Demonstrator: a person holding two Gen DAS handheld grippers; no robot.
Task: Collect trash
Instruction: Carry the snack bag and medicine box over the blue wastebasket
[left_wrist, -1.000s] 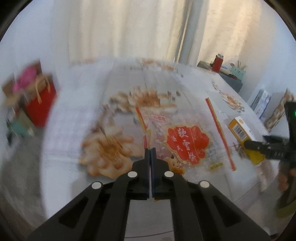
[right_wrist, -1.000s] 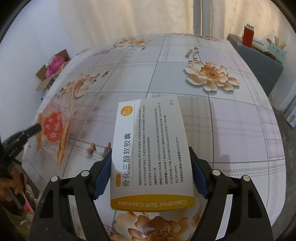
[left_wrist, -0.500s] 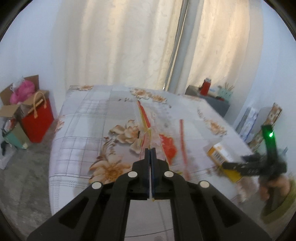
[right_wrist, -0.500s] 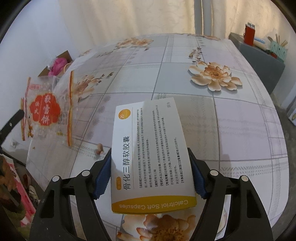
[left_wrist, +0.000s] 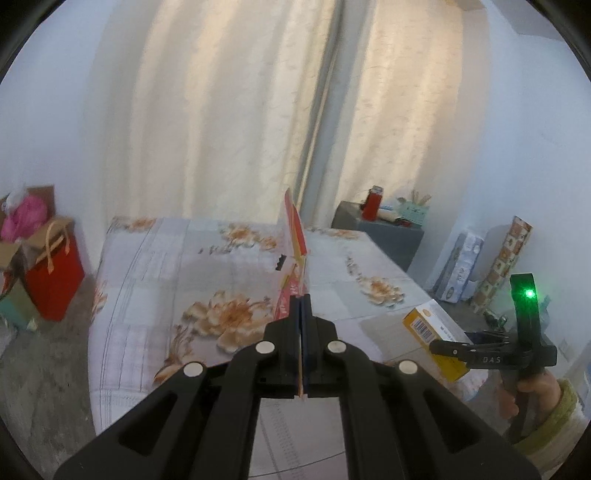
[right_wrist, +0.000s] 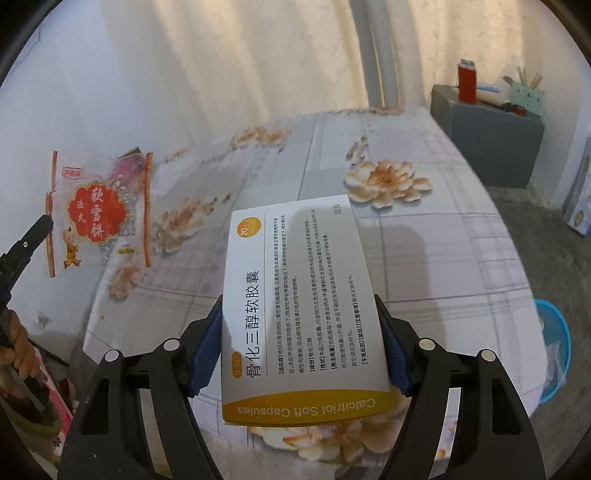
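Note:
My left gripper (left_wrist: 301, 299) is shut on a clear snack wrapper with red print (left_wrist: 293, 236), seen edge-on and held up above the floral table (left_wrist: 166, 266). The right wrist view shows the same wrapper (right_wrist: 98, 212) hanging flat at the left, pinched by the left gripper (right_wrist: 46, 221). My right gripper (right_wrist: 301, 314) is shut on a white and yellow medicine box (right_wrist: 295, 288), its blue pads (right_wrist: 207, 350) pressing both long sides. That box (left_wrist: 432, 334) appears at the right of the left wrist view, lifted off the table.
A red gift bag (left_wrist: 55, 269) and a cardboard box with pink stuff (left_wrist: 22, 218) stand on the floor at the left. A grey cabinet (right_wrist: 487, 136) carries a red flask (right_wrist: 467, 83). A blue basin (right_wrist: 554, 350) sits by the table's right edge. Curtains hang behind.
Both grippers have risen. The wrapper went from lying flat on the table to hanging upright in the left gripper. The box has lifted away from the tabletop.

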